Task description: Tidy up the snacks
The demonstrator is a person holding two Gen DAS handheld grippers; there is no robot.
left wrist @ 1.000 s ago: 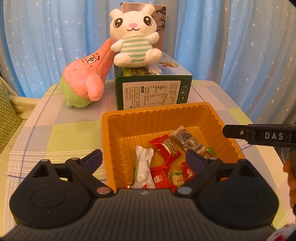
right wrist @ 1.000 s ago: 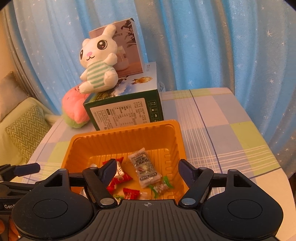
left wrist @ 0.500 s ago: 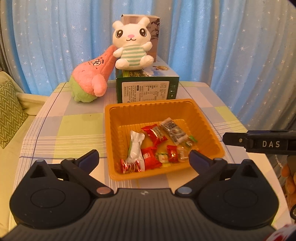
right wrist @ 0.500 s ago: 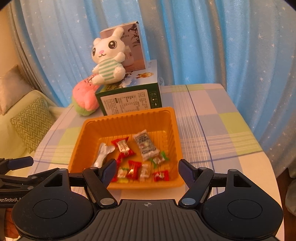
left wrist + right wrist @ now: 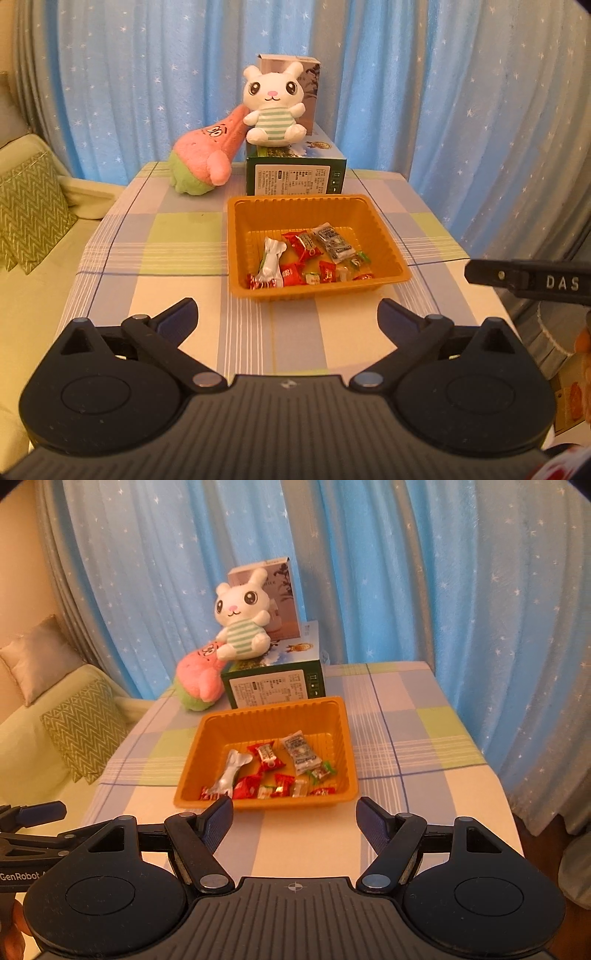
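Checked tablecloth (image 5: 177, 236) on a table, blue star curtain (image 5: 443, 110) behind, sofa with a zigzag cushion (image 5: 29, 218) on the left. Orange tray (image 5: 236, 236) sits mid-table just in front of a green box (image 5: 295, 177) (plush rabbit (image 5: 273, 107) on top, pink plush (image 5: 207, 158) leaning beside). Snacks (image 5: 306, 258) lie loose in the tray's near half; white packet (image 5: 271, 262) runs front-to-back. Left gripper (image 5: 286, 317) wide open, empty, jaws just widened, tray ahead of it. Right gripper (image 5: 293, 823) partly open, empty, tray just beyond its tips.
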